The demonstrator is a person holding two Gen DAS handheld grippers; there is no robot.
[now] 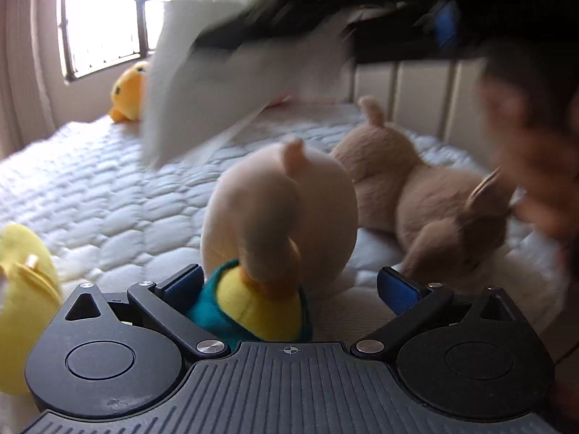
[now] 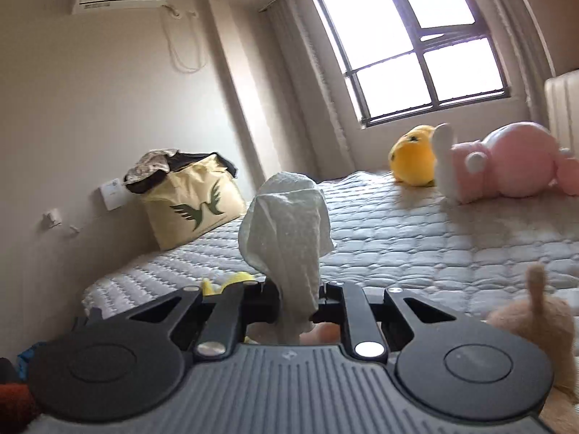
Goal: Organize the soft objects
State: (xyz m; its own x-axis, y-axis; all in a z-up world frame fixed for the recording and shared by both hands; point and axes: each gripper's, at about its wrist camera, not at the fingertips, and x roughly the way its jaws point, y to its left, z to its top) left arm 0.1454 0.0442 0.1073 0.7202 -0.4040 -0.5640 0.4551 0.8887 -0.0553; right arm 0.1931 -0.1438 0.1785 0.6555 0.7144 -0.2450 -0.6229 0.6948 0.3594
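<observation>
Between your right gripper's point(image 2: 297, 298) pressed-together jaws a white cloth point(image 2: 289, 224) is pinched, its free end bunched and standing up past the fingertips above the quilted mattress point(image 2: 416, 238). Keep that pinch firm and carry the cloth clear of the toys before letting go, since only a narrow fold looks caught. Your left gripper point(image 1: 287, 285) stands spread wide, with a small yellow-and-teal plush point(image 1: 253, 307) lying between the fingers, touching the left one and clear of the right, so nothing is clamped. Centre it before you close. Just beyond it stands a cream plush point(image 1: 282, 209), with a brown plush point(image 1: 427, 199) beside it. Farther off, a yellow plush point(image 2: 412, 159) and a pink plush point(image 2: 514, 162) rest near the window point(image 2: 416, 36), and a tote bag point(image 2: 191, 206) sits by the wall.
</observation>
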